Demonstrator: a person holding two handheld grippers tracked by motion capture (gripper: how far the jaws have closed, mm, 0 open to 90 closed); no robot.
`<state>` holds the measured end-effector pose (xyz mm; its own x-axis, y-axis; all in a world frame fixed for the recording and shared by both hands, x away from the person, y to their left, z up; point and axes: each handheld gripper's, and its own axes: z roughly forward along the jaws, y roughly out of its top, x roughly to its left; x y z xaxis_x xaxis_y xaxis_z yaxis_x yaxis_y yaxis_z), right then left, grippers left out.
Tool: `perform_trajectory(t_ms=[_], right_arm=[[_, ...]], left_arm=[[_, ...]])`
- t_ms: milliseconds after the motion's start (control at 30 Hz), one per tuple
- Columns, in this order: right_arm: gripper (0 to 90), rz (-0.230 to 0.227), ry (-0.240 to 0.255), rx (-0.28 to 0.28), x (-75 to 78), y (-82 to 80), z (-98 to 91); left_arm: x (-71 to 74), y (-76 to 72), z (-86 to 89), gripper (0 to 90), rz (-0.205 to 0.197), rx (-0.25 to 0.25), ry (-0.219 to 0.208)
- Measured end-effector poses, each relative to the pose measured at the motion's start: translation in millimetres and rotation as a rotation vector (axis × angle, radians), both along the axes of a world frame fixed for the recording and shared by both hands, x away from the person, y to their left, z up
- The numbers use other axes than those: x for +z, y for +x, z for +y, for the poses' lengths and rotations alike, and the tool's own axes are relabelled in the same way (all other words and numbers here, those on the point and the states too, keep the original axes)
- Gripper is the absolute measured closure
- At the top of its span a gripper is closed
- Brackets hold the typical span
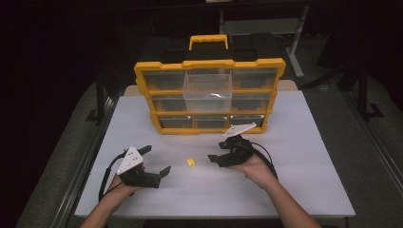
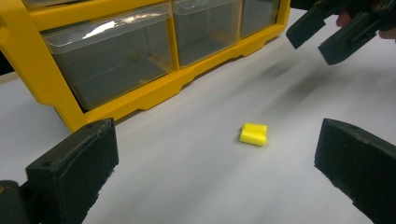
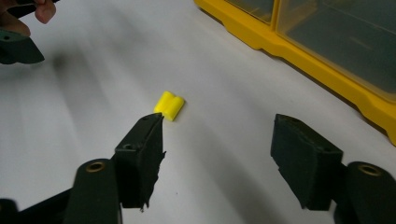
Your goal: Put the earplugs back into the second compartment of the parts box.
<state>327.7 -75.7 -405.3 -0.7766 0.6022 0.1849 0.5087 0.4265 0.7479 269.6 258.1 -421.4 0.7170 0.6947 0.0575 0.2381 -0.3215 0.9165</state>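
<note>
While both grippers are hovering low over the white bench [image 1: 294, 156], a small yellow piece [image 1: 190, 162], shaped like two short cylinders joined side by side, is lying flat on the surface between them, touching neither. The left gripper [image 1: 156, 160] is holding its fingers [image 2: 74, 172] spread wide with nothing between them; in the left gripper view the yellow piece [image 2: 253, 134] is sitting ahead of the fingertips, nearer the right-hand finger. The right gripper [image 1: 217, 151] is keeping its fingers [image 3: 140, 161] partly apart and gripping nothing; in the right gripper view the yellow piece [image 3: 169, 105] is lying just beyond the tip of the left-hand finger, outside the gap. Beyond both sets of fingers, a yellow organiser [image 1: 145, 90] with clear drawers is standing upright on the bench, well apart from the yellow piece. One clear drawer [image 1: 207, 92] in its middle column is sticking out further than the others.
</note>
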Motion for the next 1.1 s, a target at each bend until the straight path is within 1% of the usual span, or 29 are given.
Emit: perform_trajectory(t_ms=[167, 300, 367, 467, 500, 567, 900, 1100], right_arm=[[46.5, 0.015, 0.001, 0.01, -3.1, 3.5, 8.3], [49.6, 0.025, -0.005, 0.03, -5.1, 6.2, 16.0], [51.6, 0.029, -0.007, 0.037, -5.8, 7.1, 19.9], [52.1, 0.032, -0.007, 0.048, -7.3, 8.7, 24.7], [52.1, 0.042, -0.002, 0.045, -8.1, 8.6, 27.7], [52.4, 0.046, -0.006, 0.053, -9.8, 9.7, 31.1], [56.8, 0.07, -0.009, 0.076, -17.0, 15.3, 47.7], [58.5, 0.097, -0.008, 0.076, -22.2, 17.3, 56.8]], left_arm=[[-0.3, -0.3, -0.6, 0.0, 0.001, -0.003, 0.002], [-0.3, -0.3, -0.5, 0.0, 0.003, -0.003, 0.001], [-0.2, -0.2, -0.5, 0.0, 0.006, -0.004, -0.006], [-0.3, -0.2, -0.7, 0.0, 0.007, -0.005, -0.005], [-0.3, -0.2, -0.7, 0.0, 0.006, -0.005, -0.004], [-0.2, -0.2, -0.7, 0.0, 0.006, -0.007, -0.003], [-0.8, -0.3, -1.2, 0.0, 0.013, -0.014, -0.008], [-1.1, -0.5, -1.7, 0.0, 0.016, -0.02, -0.005]])
